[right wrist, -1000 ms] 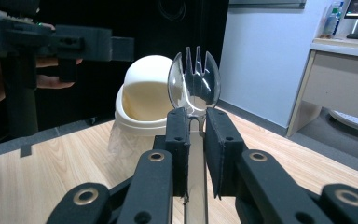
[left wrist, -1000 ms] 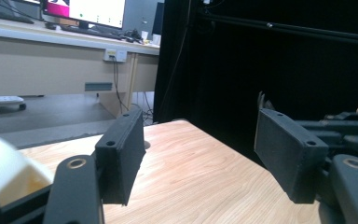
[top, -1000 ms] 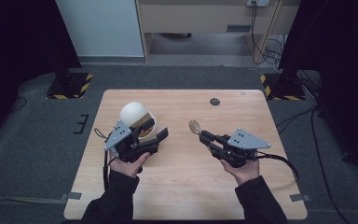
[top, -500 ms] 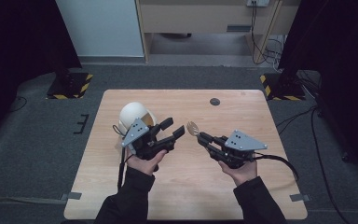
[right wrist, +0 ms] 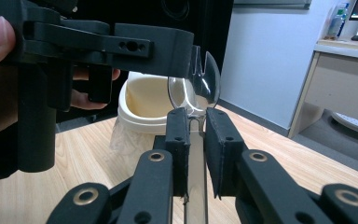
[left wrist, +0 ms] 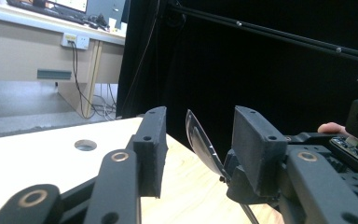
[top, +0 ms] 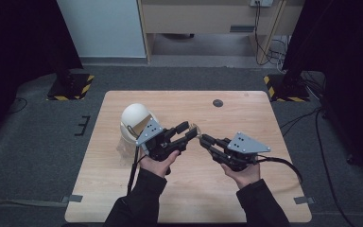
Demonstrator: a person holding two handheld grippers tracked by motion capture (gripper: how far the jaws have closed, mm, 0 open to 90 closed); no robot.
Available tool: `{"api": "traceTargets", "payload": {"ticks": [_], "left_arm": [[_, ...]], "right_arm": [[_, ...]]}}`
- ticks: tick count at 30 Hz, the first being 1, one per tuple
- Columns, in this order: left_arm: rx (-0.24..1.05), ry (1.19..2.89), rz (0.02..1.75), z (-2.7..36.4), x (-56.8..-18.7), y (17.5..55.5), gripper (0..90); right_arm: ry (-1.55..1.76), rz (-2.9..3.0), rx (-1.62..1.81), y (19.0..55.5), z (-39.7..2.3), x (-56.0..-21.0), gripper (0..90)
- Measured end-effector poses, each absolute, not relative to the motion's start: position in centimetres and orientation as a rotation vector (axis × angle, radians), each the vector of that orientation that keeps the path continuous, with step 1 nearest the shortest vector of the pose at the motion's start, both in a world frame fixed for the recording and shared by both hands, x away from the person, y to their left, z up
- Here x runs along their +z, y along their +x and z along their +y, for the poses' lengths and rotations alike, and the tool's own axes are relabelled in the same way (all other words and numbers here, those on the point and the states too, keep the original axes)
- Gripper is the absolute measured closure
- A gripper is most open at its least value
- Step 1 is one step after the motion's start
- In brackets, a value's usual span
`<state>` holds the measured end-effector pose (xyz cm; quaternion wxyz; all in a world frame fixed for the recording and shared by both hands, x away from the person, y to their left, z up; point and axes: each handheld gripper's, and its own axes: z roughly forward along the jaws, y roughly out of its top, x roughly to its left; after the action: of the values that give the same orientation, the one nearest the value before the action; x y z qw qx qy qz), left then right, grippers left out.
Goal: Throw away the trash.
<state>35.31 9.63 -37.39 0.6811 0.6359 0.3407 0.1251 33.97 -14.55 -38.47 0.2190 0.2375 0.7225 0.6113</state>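
Note:
My right gripper (right wrist: 196, 135) is shut on the handle of a clear plastic spork (right wrist: 196, 88), holding it up over the table's middle. In the high view the spork (top: 194, 127) lies between the two grippers' tips. My left gripper (left wrist: 200, 154) is open, and the spork's head (left wrist: 199, 140) stands in the gap between its jaws without clear contact. From above, the left gripper (top: 187, 131) points right toward the right gripper (top: 204, 140). A white round container (top: 133, 118) with its lid tipped open sits behind the left hand.
A clear plastic wrapper (top: 123, 147) lies on the wooden table (top: 264, 198) beside the container. A round cable hole (top: 218, 103) sits near the far edge. Floor stands with striped bases flank the table's far corners. The right gripper's cable (top: 288, 164) loops to the right.
My left gripper has swung right, away from the white container, and brought its open jaws around the spork's head. The right gripper has held nearly still with the spork.

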Motion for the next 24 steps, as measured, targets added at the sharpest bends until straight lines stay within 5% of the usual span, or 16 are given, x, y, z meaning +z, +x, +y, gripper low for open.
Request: {"api": "traceTargets", "payload": {"ticks": [16, 20, 24], "left_arm": [[0.229, 1.452, 0.766, 9.45, -37.60, 35.60, 83.4], [0.235, 1.454, 0.756, 9.65, -37.56, 35.54, 84.1], [0.266, 1.460, 0.752, 10.33, -37.28, 35.43, 84.2]], "right_arm": [[0.649, 2.011, 1.674, 33.94, -14.20, -38.85, 80.1], [0.650, 2.011, 1.683, 33.94, -14.19, -38.84, 79.5], [0.679, 2.005, 1.714, 33.95, -14.23, -38.70, 69.3]]}}
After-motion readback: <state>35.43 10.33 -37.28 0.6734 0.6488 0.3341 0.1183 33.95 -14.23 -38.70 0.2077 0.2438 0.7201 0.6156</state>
